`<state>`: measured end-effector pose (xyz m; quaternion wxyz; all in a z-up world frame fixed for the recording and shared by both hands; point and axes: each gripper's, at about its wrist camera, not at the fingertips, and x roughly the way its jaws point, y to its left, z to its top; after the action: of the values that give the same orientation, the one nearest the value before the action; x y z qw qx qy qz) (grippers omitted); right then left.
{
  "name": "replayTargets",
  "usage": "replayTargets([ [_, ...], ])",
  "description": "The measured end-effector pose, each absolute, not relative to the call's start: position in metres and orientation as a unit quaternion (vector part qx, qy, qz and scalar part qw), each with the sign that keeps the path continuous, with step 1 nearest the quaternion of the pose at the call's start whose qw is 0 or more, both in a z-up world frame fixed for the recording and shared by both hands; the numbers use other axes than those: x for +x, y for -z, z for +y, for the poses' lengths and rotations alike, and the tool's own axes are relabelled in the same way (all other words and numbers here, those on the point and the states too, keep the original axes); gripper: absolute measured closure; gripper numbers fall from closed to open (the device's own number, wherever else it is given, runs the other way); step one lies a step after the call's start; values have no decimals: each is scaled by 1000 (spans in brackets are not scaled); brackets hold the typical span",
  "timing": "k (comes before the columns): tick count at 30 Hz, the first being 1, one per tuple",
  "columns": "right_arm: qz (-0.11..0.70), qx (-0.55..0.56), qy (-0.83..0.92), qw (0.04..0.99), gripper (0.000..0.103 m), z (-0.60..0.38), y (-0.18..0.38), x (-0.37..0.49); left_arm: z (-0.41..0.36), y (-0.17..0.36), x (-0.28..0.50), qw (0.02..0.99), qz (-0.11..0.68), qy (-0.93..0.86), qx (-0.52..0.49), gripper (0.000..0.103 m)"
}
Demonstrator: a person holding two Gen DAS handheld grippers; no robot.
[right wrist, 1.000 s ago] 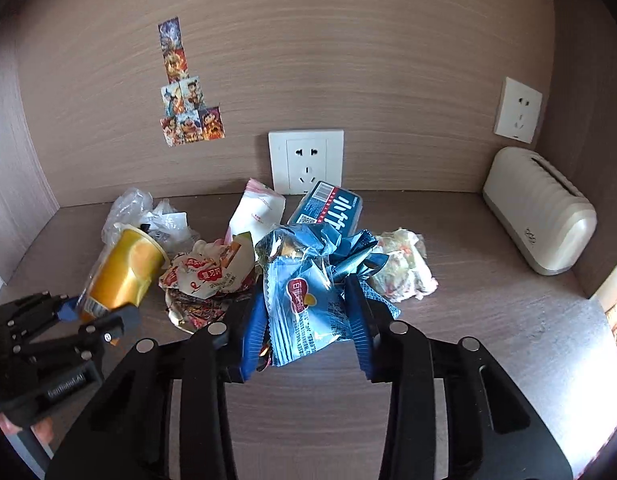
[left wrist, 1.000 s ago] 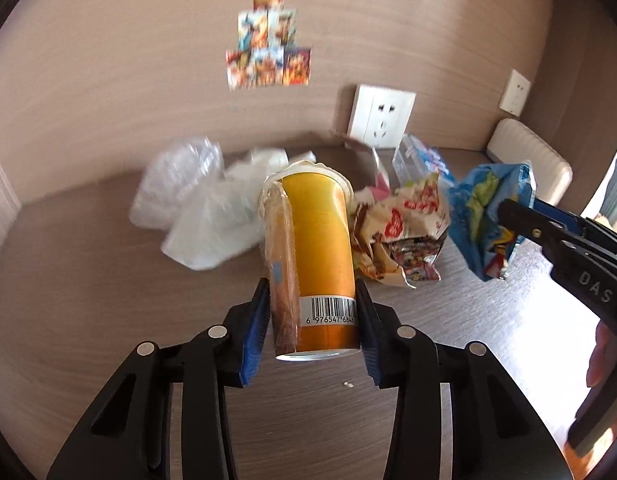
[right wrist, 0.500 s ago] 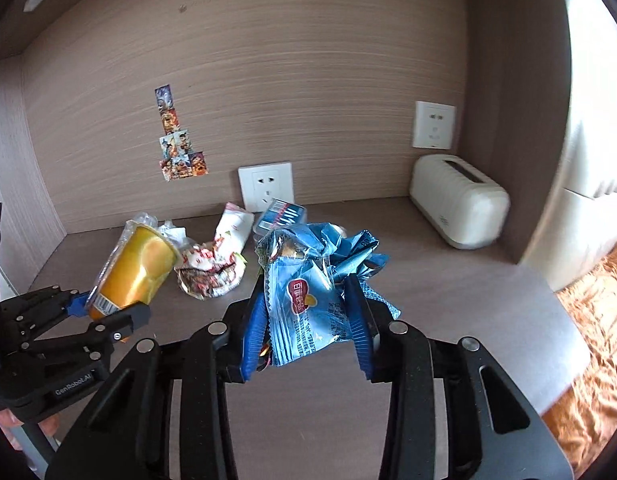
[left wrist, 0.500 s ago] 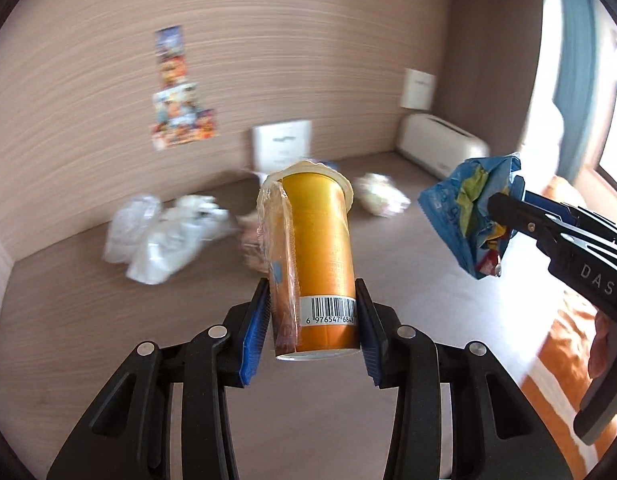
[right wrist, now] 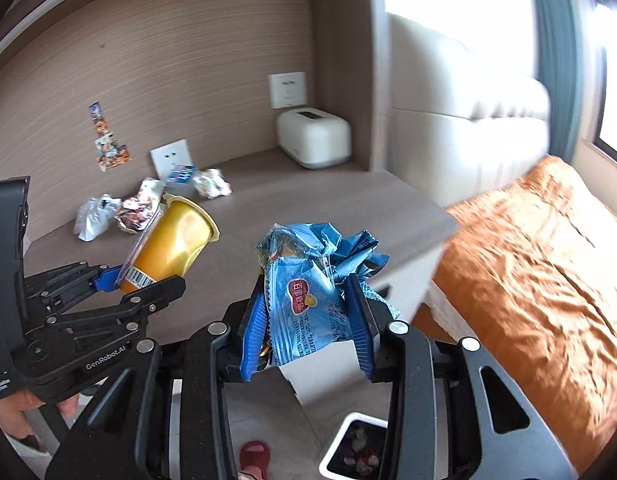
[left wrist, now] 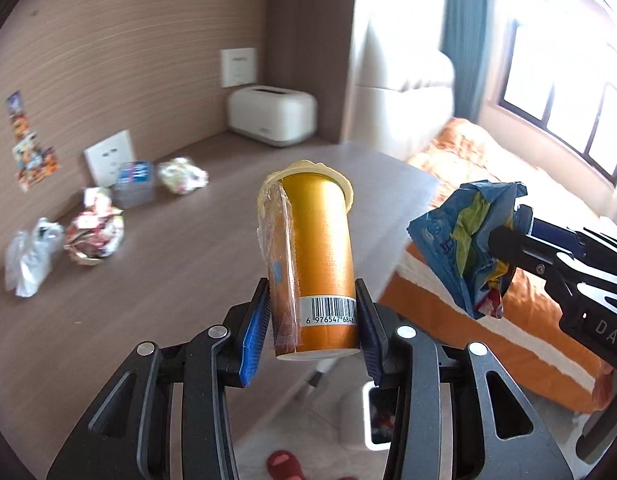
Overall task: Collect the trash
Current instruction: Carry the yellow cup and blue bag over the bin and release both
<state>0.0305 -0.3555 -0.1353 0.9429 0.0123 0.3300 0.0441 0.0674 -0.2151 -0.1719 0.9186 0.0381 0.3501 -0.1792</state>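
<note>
So both grippers are hanging out past the near right corner of the wooden desk (right wrist: pixel 308 208), each one carrying trash. The left gripper (left wrist: pixel 314 320) is clenching an orange cup (left wrist: pixel 322 256) by its base, blue pads squeezing both sides, with a plastic-wrapped straw stuck along its left side. The right gripper (right wrist: pixel 308 324) is gripping a crumpled blue snack bag (right wrist: pixel 308 280) tight between its pads. On the desk, more trash is sitting far back by the wall: a clear plastic bag (left wrist: pixel 28 260), crumpled red-and-white wrappers (left wrist: pixel 94 232), a small blue box (left wrist: pixel 134 182) and another balled wrapper (left wrist: pixel 182 174), all near a white wall socket (left wrist: pixel 108 156). A cream toaster-looking box (right wrist: pixel 313 138) is sitting in the far right corner. Right of the desk, an orange bedspread (right wrist: pixel 540 272) is catching window light. Down on the floor, a white bin (right wrist: pixel 354 446) with stuff in it is showing, plus a red slipper (right wrist: pixel 254 454).
</note>
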Motion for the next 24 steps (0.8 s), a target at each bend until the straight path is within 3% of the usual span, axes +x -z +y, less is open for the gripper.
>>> replayTargets([
  [12,383,73,62,919,64,-435,195,-41,-318,244,24,861,402,297,94,63],
  [24,454,124,90,878,64,-478,330,-47,-381,388,19,800,470,345,142,63],
])
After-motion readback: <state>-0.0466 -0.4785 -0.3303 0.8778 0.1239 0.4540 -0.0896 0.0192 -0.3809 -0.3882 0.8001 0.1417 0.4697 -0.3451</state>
